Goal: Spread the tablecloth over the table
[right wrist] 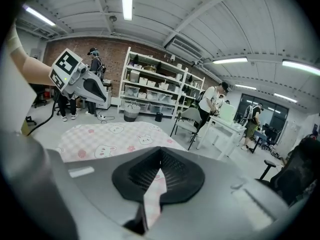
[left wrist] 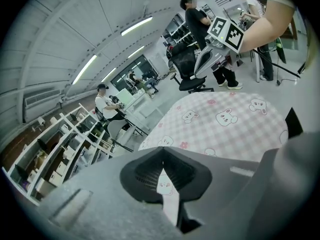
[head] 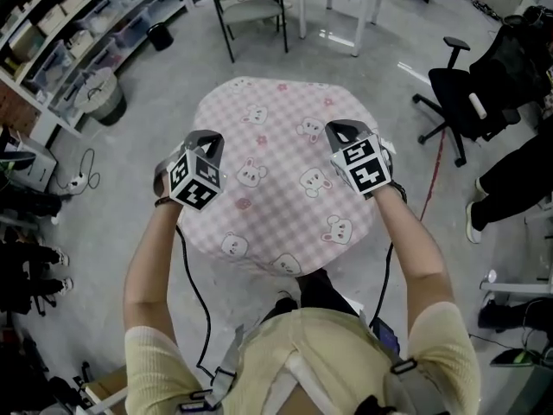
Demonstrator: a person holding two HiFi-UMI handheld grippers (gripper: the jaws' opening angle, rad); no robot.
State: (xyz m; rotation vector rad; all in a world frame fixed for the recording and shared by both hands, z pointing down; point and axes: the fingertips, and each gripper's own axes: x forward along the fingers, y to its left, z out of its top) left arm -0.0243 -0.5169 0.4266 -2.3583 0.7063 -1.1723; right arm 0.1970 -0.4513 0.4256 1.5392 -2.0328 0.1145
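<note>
Forearms point(head: 149, 262) out front at the bottom of the head view, cream top point(head: 302, 353) below them. Left gripper point(head: 206, 142) and right gripper point(head: 343, 134) level with each other, well apart, both pointing forward and down. Fingers of each clenched on a fold of the tablecloth point(head: 276, 175). Confirmed in both gripper views: pink checked cloth pinched between the pads, a strip trailing back toward the lens.

Tablecloth: pink check with bears and flowers, stretched between the two grips. Left edge at the left gripper, right edge at the right. Bulk of it ahead of the fingers, far rim rounded and dropping away. Shorter flap behind the grips, hanging close to the body. Judged long axis: away from the body. Neither hand nearer, grips symmetrical. No bench surface visible under the cloth; cannot tell whether resting on it or held above it.

Judged step: laying and evening the cloth. Next move likely to hinge on keeping both grips level while settling the near flap, with most of the cloth already beyond the fingers.

Containers: round bin point(head: 102, 95) beside the shelves point(head: 69, 33), pale liner inside, contents not readable. Small dark bin point(head: 160, 35) further along, contents hidden. Boxes on the shelves, contents hidden. Grey chair point(head: 251, 7) beyond the far rim.
</note>
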